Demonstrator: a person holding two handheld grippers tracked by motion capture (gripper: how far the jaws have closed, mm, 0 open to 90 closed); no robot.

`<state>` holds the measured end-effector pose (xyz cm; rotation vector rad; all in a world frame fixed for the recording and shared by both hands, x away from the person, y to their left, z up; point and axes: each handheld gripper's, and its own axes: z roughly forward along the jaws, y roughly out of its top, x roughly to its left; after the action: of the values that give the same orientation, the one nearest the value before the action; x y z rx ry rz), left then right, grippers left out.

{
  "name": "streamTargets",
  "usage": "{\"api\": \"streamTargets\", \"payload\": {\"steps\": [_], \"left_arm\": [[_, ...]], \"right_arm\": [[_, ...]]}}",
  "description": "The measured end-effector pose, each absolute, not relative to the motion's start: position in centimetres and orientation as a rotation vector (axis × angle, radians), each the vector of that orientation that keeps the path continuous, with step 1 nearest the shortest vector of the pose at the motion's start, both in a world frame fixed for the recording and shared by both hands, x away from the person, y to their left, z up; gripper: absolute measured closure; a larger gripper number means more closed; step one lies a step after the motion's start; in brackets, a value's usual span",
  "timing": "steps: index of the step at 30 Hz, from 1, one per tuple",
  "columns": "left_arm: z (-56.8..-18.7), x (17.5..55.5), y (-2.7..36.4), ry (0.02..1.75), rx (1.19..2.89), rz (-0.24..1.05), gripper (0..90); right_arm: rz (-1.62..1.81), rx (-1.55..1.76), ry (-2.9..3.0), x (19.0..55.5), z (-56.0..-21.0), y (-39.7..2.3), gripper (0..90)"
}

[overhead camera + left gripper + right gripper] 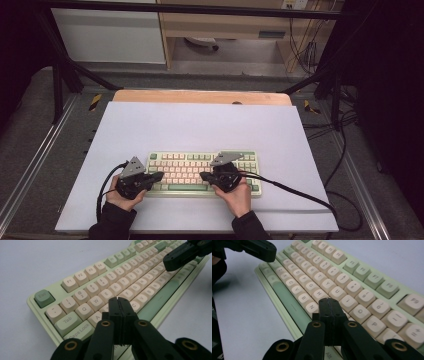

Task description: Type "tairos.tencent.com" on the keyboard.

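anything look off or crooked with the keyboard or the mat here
Nothing stands out. The pale green keyboard with cream keys lies flat and square on the white mat, with no keycap visibly missing or tilted. The left gripper and the right gripper hover over its keys, jaws shut on nothing.

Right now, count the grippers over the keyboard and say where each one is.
2. The left gripper is shut over the keyboard's left half; the right gripper is shut over its right half.

Pale green keyboard (202, 172) with cream and green keys on white mat (200, 125).
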<state>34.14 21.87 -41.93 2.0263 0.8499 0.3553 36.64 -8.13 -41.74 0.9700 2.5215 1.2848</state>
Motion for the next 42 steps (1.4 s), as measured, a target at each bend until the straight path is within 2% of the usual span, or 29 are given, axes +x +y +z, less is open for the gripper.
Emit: {"api": "streamTargets", "payload": {"steps": [5, 11, 17, 21, 27, 33, 42], "left_arm": [[-41.6, 34.1, 22.0, 0.831, 2.028, 0.348, 81.8], [-41.6, 34.4, 22.3, 0.819, 2.050, 0.353, 57.5], [-41.7, 34.5, 23.2, 0.824, 2.083, 0.382, 39.2], [-41.9, 34.4, 24.1, 0.845, 2.094, 0.382, 29.4], [-42.5, 34.0, 24.9, 0.845, 2.114, 0.389, 15.2], [-43.1, 33.6, 25.9, 0.848, 2.118, 0.375, 6.0], [-44.0, 33.2, 26.9, 0.855, 2.099, 0.351, 6.7]], "right_arm": [[1.304, 0.996, 2.478, 36.7, -40.7, -9.8, 89.2], [1.321, 1.059, 2.417, 36.7, -40.0, -12.9, 76.4], [1.315, 1.103, 2.383, 36.6, -39.9, -16.5, 58.1], [1.310, 1.150, 2.369, 36.3, -40.0, -18.7, 38.4], [1.314, 1.177, 2.373, 36.0, -41.2, -21.6, 21.1], [1.300, 1.176, 2.383, 35.3, -42.6, -23.6, 8.9], [1.271, 1.209, 2.400, 34.3, -44.4, -25.4, 3.5]]}}
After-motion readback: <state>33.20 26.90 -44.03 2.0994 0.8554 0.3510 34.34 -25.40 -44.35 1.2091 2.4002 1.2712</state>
